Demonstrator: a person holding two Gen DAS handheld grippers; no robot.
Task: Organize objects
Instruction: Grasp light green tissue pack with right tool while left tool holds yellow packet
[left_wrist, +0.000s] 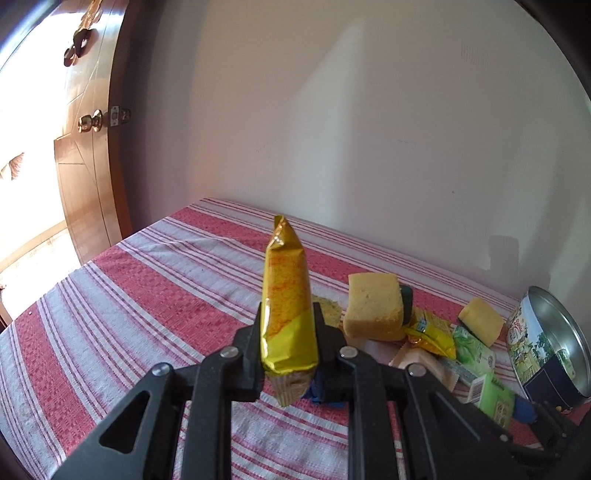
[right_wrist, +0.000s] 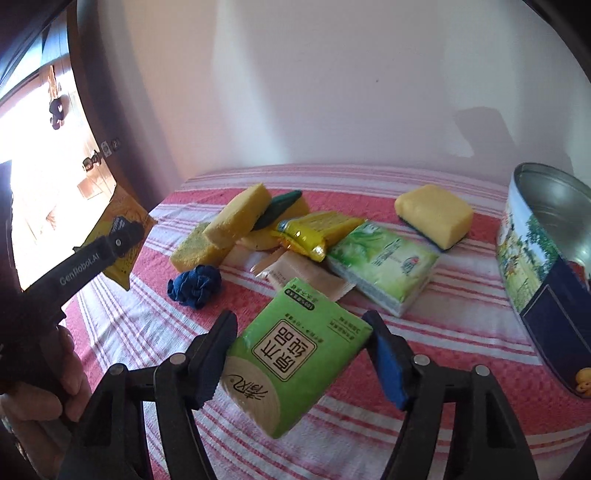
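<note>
left gripper (left_wrist: 288, 332) clenched on yellow snack pack (left_wrist: 286, 295), arm reads "GenRobot.AI"; right gripper (right_wrist: 299, 354) grasping green tissue pack (right_wrist: 291, 365), Chinese print.

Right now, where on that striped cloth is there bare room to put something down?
The striped cloth lies bare on its door-side half, from the door across to the blue rag. Another free strip runs along the wall behind the sponges. It is crowded from the sponges across the tissue packs to the tin.
</note>
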